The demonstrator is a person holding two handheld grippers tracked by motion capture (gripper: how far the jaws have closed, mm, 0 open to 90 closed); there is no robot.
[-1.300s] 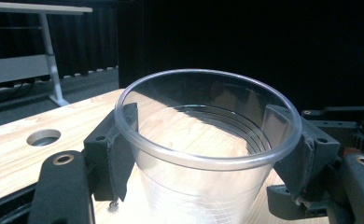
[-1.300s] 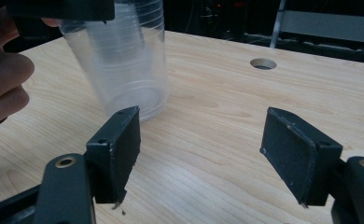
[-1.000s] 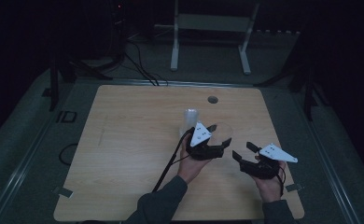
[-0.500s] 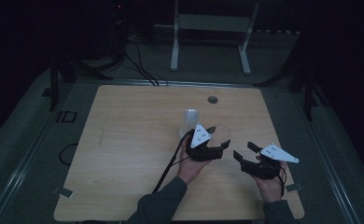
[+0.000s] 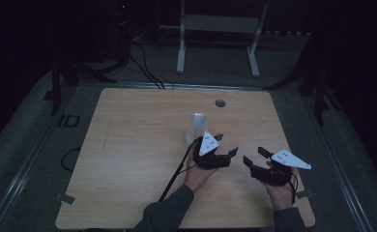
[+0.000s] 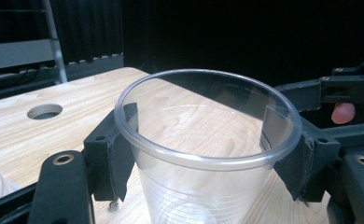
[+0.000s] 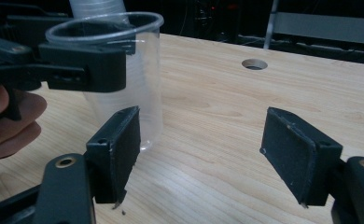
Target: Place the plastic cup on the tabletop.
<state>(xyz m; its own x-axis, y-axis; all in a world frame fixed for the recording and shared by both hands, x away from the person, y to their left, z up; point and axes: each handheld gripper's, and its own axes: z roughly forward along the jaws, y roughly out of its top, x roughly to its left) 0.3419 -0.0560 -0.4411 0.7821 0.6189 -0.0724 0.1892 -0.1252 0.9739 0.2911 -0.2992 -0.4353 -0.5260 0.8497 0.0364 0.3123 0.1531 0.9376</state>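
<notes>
Between the left gripper's (image 6: 208,154) pads (image 6: 117,154) stands a clear plastic cup (image 6: 203,186), gripped just under its rim, upright on the wooden table (image 5: 128,159). The right gripper (image 7: 213,154) is spread wide and empty beside it. The high view adds a stack of cups (image 5: 197,124) just behind.

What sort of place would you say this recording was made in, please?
Probably a dim lab or recording studio: a lone wooden table with a cable hole, cables on grey carpet, a white stand behind, and a person's left tongs gripping a clear plastic cup.
</notes>
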